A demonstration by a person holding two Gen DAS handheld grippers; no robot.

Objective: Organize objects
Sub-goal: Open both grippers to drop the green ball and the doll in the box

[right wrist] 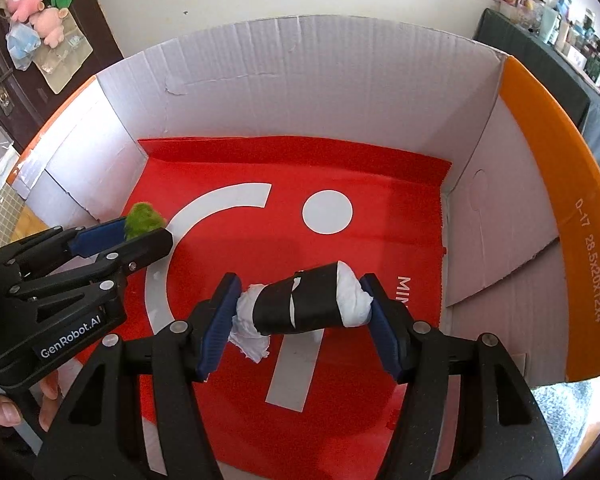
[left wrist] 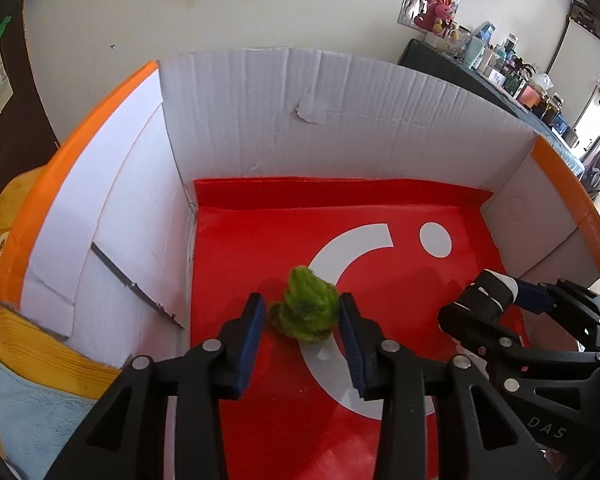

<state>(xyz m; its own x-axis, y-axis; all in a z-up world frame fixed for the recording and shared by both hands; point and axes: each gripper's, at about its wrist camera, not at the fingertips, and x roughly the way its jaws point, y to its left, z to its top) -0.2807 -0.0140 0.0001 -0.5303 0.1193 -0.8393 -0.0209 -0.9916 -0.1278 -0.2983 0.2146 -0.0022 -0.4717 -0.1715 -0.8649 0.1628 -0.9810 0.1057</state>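
Observation:
A green fuzzy clump (left wrist: 306, 308) lies on the red liner (left wrist: 260, 240) of a white cardboard box (left wrist: 340, 120) with orange rims. My left gripper (left wrist: 301, 304) straddles the clump, open, with a small gap at its left pad. From the right wrist view the left gripper (right wrist: 148, 234) sits at the box's left, the green clump (right wrist: 142, 218) peeking over its fingers. My right gripper (right wrist: 300, 284) is shut on a black roll with white crumpled paper ends (right wrist: 300, 300), gripped end to end above the red liner (right wrist: 380, 220). The left wrist view shows the right gripper (left wrist: 496, 304) at the right.
A thin serrated metal strip (left wrist: 136, 288) leans against the box's left wall. Outside the box are a wooden tabletop (left wrist: 4, 240) and a light blue cloth (left wrist: 32, 412). A person's fingers (right wrist: 4, 412) hold the left gripper. A cluttered shelf (left wrist: 500, 64) stands far right.

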